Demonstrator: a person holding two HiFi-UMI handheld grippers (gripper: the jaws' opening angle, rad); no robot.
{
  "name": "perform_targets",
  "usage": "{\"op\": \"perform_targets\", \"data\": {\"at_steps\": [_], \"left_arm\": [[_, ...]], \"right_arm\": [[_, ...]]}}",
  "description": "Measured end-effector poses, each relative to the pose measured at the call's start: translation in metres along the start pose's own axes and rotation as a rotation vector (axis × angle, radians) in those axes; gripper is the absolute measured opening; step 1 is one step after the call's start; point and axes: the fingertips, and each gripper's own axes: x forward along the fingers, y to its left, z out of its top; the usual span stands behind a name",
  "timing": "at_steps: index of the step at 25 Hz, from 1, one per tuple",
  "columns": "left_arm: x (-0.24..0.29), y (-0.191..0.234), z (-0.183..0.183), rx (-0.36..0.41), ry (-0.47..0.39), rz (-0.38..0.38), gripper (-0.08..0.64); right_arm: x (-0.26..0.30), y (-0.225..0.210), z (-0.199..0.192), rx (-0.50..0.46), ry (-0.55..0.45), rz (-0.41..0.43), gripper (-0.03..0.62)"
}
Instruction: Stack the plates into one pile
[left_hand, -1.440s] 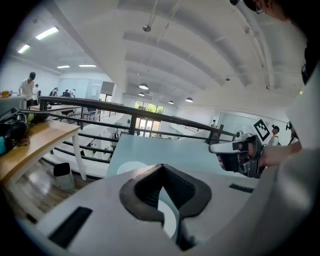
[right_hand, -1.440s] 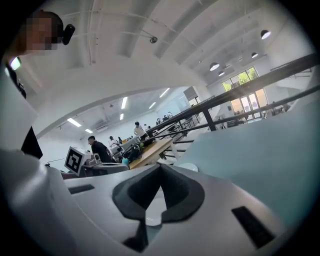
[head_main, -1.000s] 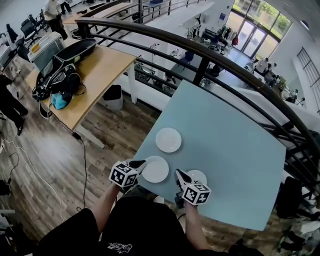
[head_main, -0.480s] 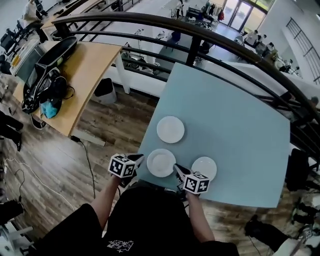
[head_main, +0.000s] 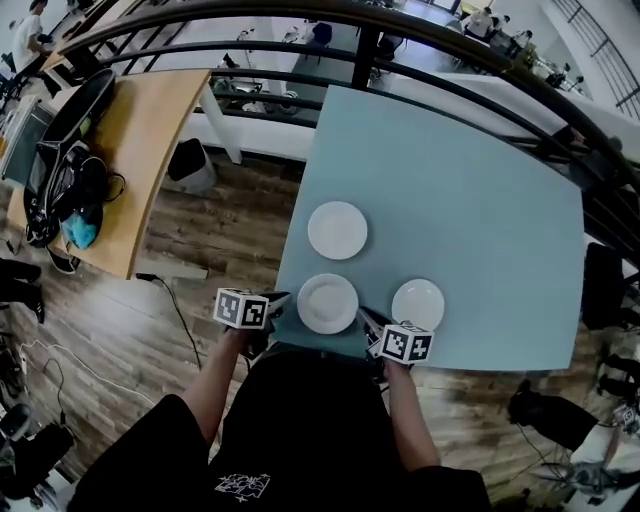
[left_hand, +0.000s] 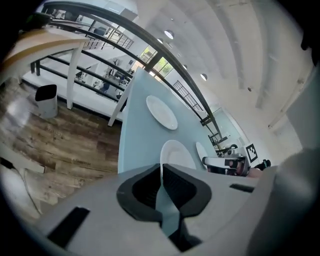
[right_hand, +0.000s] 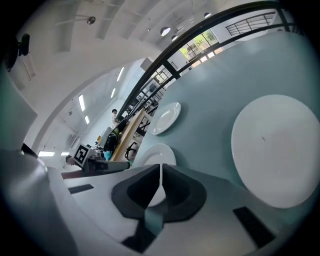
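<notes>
Three white plates lie apart on the pale blue table (head_main: 480, 190): a far plate (head_main: 337, 230), a near-left plate (head_main: 327, 303) and a near-right plate (head_main: 418, 304). My left gripper (head_main: 278, 299) is shut and empty, just left of the near-left plate at the table's near edge. My right gripper (head_main: 362, 318) is shut and empty, between the two near plates. In the left gripper view the near-left plate (left_hand: 176, 152) lies just past the closed jaws. In the right gripper view the near-right plate (right_hand: 277, 150) fills the right side and the near-left plate (right_hand: 155, 156) lies ahead.
A dark railing (head_main: 450, 45) runs round the table's far side. At the left, a wooden desk (head_main: 130, 140) carries bags, with a small bin (head_main: 188, 165) beside it. Plank floor (head_main: 220, 230) lies between desk and table.
Both grippers have sunk toward the table's near edge and rolled. The head view now looks more steeply down. The plates have not moved.
</notes>
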Motion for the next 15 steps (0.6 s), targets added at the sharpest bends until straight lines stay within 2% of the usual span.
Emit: {"op": "perform_targets", "data": {"at_steps": [5, 7, 11, 15], "left_arm": [[0.008, 0.001, -0.001, -0.029, 0.045, -0.053, 0.029], [0.009, 0.003, -0.001, -0.036, 0.065, -0.068, 0.06], [0.015, 0.002, -0.002, -0.067, 0.098, -0.103, 0.078], [0.018, 0.002, -0.005, -0.073, 0.13, -0.121, 0.083]], "right_arm": [[0.001, -0.005, -0.005, 0.069, -0.004, -0.011, 0.014], [0.004, -0.005, -0.008, 0.106, 0.003, -0.004, 0.096], [0.008, -0.01, -0.019, 0.175, 0.032, 0.004, 0.129], [0.011, -0.013, -0.026, 0.284, 0.033, 0.02, 0.15]]}}
